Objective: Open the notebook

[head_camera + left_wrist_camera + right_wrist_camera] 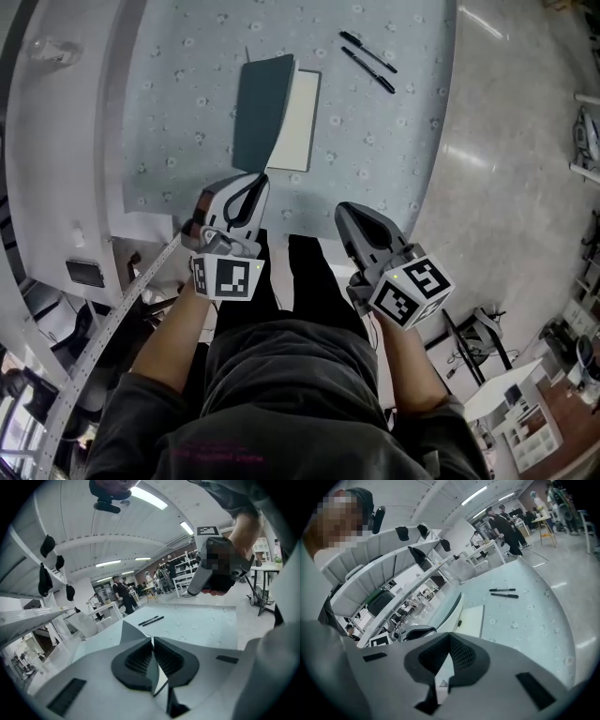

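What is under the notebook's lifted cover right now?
A white page shows to the right of the tilted dark cover. The part of the page directly beneath the cover is hidden.

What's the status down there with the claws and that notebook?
Left claw shut, empty; right claw shut, empty. Notebook apart from both, cover tilted up, white page showing. Two pens beyond it, not in the way.

Bright, even light falls from long white ceiling strip lamps [149, 498], leaving streaks of glare on the glossy grey floor [506, 187]. Shadows are faint. Both gripper views bulge like a fisheye, with black corners and a soft near foreground.
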`<state>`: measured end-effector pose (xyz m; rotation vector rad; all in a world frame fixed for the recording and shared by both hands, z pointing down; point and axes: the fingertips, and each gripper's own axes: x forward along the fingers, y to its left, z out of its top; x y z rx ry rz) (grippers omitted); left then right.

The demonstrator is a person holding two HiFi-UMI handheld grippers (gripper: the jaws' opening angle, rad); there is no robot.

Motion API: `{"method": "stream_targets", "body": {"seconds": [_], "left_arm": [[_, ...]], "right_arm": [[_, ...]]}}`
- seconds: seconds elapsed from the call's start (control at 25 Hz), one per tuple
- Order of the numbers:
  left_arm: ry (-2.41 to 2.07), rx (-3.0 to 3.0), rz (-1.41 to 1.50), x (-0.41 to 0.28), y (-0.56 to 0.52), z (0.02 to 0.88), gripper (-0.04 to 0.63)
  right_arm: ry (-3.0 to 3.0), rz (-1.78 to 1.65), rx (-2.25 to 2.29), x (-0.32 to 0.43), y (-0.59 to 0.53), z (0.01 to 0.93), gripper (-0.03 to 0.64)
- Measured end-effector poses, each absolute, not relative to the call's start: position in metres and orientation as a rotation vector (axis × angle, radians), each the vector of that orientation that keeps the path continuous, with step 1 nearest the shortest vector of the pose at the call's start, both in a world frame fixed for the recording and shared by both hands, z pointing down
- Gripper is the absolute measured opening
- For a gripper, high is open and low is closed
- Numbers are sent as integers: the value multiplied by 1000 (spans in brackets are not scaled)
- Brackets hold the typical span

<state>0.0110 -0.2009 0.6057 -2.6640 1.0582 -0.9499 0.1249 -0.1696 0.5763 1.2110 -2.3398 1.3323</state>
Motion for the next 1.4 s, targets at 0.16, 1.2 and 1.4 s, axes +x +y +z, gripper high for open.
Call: {"method": "stream_targets", "body": {"seconds": [0.16,1.2,1.4], "left_arm": [[1156,-2653,-912,-26,-205,592,17],[1865,-3066,-838,-204,-236,692,21],[1908,-3171,-828,-210,-239,704,23]], "right_arm": [[-2361,1297,1161,97,-176,568,0],[-2324,1300,1003,-30,-212,582,0],[-2305,1305,992,-44,-216,591,0]]}}
